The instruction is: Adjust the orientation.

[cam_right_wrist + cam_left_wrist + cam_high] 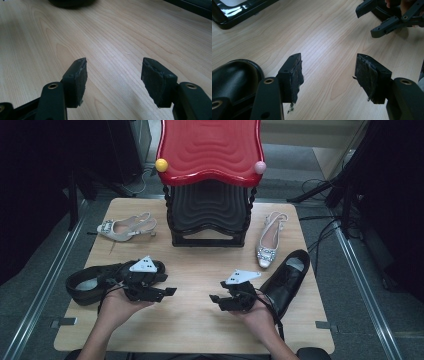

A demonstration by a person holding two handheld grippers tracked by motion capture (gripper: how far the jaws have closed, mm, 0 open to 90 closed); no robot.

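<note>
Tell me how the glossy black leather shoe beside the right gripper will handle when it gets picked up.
The glossy black leather shoe looks stiff-soled, so it should probably keep its shape when lifted. Its polished upper may slip against the right gripper, whose pads look frayed. Gripped at one end, the long shoe would likely tilt.

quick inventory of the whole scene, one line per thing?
black leather shoe: 1, black, table's left edge, behind the left gripper
black leather shoe: 1, black, right side, beside the right gripper
slingback heel: 1, silver, far left, on its side
slingback heel: 1, silver, right of the rack
shoe rack: 1, red top tier, black lower tier, far centre
table: 1, light wood
left gripper: 1, black, open, empty
right gripper: 1, black, open, empty
</note>
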